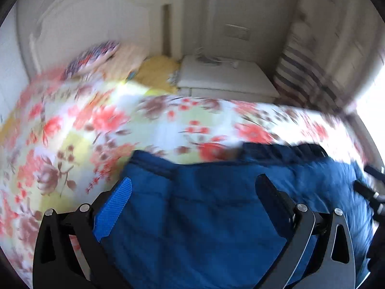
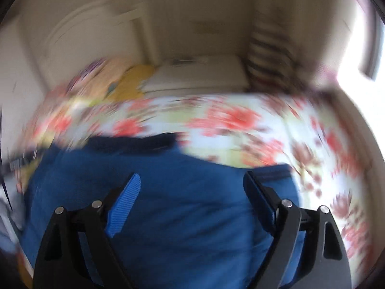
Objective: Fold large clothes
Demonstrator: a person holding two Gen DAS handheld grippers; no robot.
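A large blue garment lies on a bed with a floral cover; a darker navy band runs along its far edge. My left gripper hovers over the garment's left part, its jaws wide apart with nothing clamped between them. In the right wrist view the same blue garment fills the lower middle. My right gripper stands open above it, near the garment's right edge. Both views are blurred by motion, so I cannot tell whether the fingertips touch the cloth.
Patterned and yellow pillows lie at the head of the bed by a white headboard. A white nightstand stands beyond the bed. A striped curtain and a bright window are at the right.
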